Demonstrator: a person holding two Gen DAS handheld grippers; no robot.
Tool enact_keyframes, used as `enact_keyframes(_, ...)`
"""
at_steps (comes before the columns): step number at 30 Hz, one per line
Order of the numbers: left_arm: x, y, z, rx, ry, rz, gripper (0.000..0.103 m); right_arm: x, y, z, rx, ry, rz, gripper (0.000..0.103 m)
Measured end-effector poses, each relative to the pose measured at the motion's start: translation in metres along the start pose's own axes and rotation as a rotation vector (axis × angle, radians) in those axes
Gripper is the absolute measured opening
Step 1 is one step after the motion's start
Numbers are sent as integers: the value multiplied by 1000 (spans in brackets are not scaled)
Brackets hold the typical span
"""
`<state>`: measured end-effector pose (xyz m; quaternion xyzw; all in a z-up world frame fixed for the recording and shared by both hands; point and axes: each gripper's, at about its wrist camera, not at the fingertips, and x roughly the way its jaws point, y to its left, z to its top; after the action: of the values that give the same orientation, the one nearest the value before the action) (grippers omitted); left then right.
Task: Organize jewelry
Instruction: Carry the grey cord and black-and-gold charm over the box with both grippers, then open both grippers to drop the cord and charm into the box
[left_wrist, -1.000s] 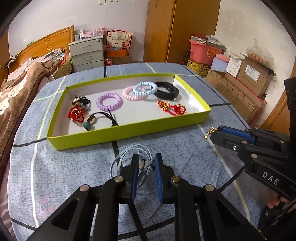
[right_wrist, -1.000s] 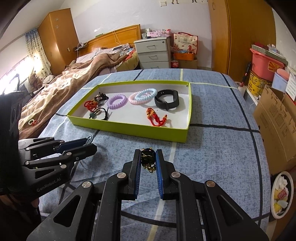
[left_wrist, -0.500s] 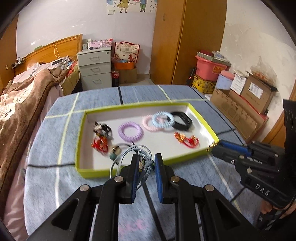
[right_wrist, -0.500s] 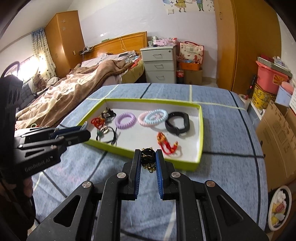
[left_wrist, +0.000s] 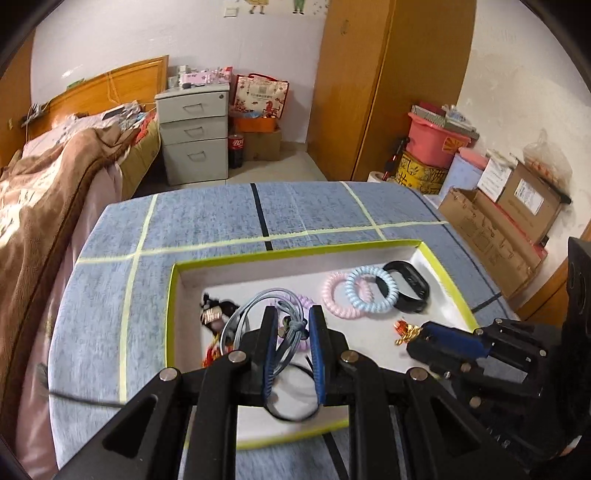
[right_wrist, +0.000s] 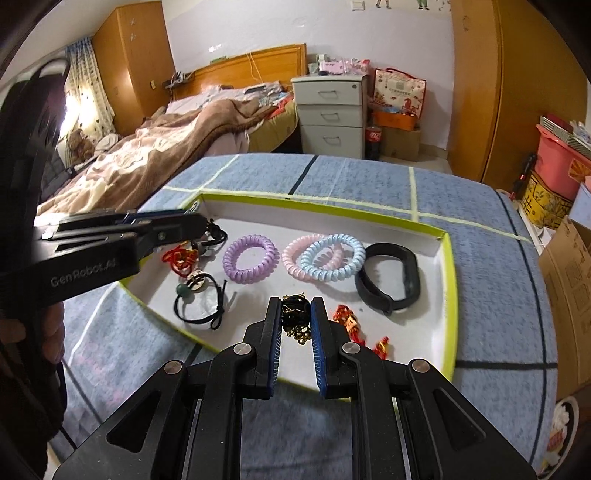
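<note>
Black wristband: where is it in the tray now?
Right wrist view: the black wristband lies at the tray's right end, beside the blue coil tie.

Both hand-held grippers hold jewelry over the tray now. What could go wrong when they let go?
The grey cord in the left hand-held gripper hangs above the purple coil band and may tangle with it. The black and gold bracelet in the right hand-held gripper is near the tray's front wall and the red charm; it may land on either.

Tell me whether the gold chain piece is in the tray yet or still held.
Still held. The right gripper has its jaws shut on the chain piece, which hangs above the tray floor, not lying among the hair ties.
</note>
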<state>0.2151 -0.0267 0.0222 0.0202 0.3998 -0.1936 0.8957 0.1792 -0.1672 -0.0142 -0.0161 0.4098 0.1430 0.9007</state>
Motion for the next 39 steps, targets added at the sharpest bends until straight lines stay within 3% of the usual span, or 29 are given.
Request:
enact_keyframes(12,43,3,10,1,79,-24,18,30,4,0,-34,68,5,16)
enact_keyframes(27,54,9,11,-36,109,-27,19,34,2,-2,-33,85,-2,16)
enact_keyframes(31,50,9,10,-40,105,-30,32,33,1,0,-29,78,-8,19)
enact_keyframes(34,46,10,11,-48,97,-32,33,30,1,0,-28,70,-10,21)
enact_keyframes(37,39,10,9,-52,87,-24,37,25,1,0,-23,55,-10,35)
enact_keyframes(39,33,10,8,-54,77,-28,41,20,0,0,-12,41,-4,36)
